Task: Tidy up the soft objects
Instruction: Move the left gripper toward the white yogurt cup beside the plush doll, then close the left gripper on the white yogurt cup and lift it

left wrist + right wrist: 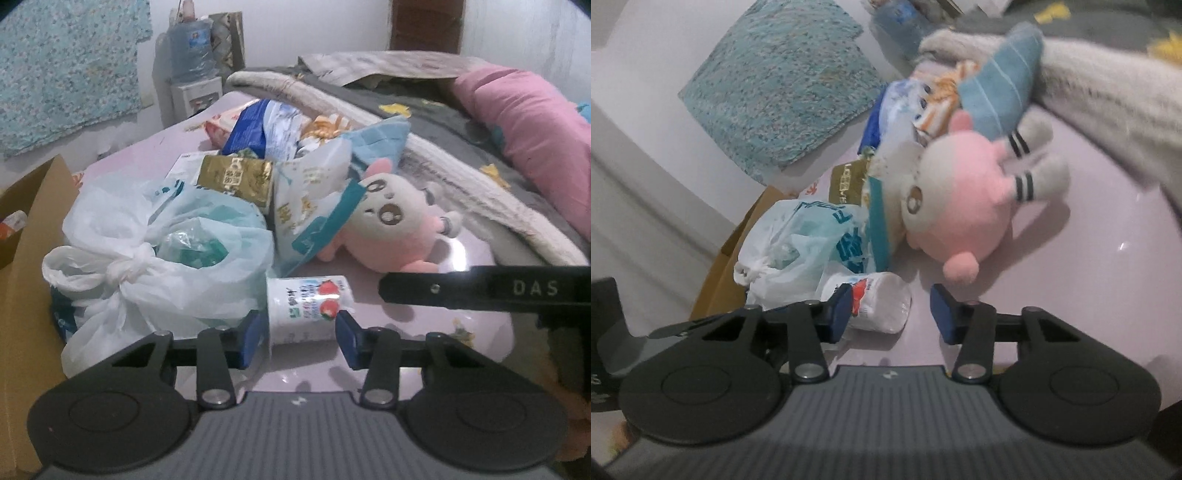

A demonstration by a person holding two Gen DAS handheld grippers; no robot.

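Soft things lie heaped on a pale pink table: a knotted white plastic bag on the left, a pink plush toy on the right, snack packets behind. Near the front lies a small white tissue roll. The left gripper pinches this roll between its blue pads. The right gripper stands spread beside the roll's end, one pad at it, the other apart.

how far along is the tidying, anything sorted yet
Barely begun. Done: possibly one item, seen in the brown cardboard box. In hand: the left gripper is shut on the white strawberry-print cup lying on the pink table; the right gripper is open. Left: the pink-and-white plush toy, knotted white plastic bag and snack packets.
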